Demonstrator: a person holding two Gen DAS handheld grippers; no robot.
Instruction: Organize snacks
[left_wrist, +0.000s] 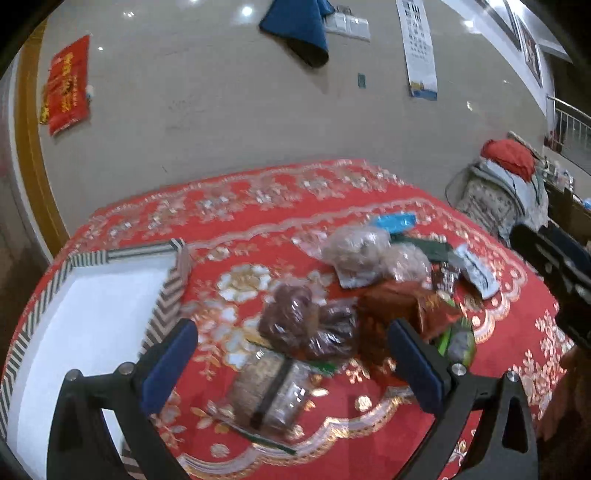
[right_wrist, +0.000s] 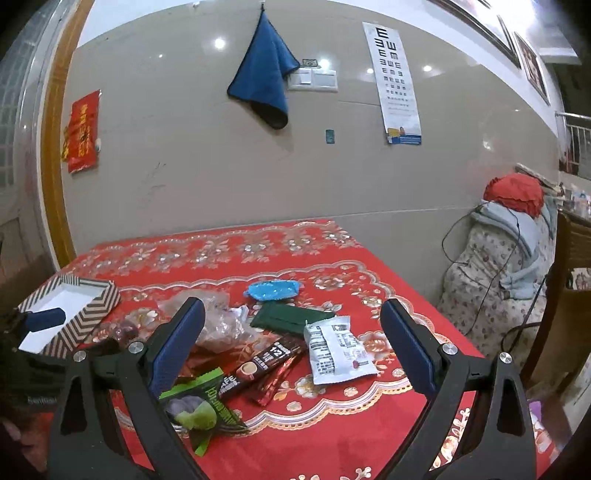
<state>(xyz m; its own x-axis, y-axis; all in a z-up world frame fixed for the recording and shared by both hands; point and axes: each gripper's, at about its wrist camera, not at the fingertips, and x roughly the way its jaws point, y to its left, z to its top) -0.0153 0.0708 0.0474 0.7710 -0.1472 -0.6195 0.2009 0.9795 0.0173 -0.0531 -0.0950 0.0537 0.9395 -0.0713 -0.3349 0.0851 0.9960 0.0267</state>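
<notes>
Snacks lie heaped on the red-clothed bench, and the packet that matters first, by my reading, is the clear bag of pale bits with a dark band, since it sits straight ahead of the left claw, low between its two spread blue fingers and touching neither. Its long axis runs roughly along the claw's reach, tilted a little rightward at the far end, so the jaws would close across its short width. Just beyond it are bags of dark red fruit, and further off to the right the rest of the pile. The striped box, white inside and holding nothing that shows, stands just left of the left claw, a likely home for the packets. The right claw is also wide and holds nothing; a coffee stick box lies between its fingers, long axis slanting far-right, with a white pouch beside it and a green packet nearer, against its left finger.
</notes>
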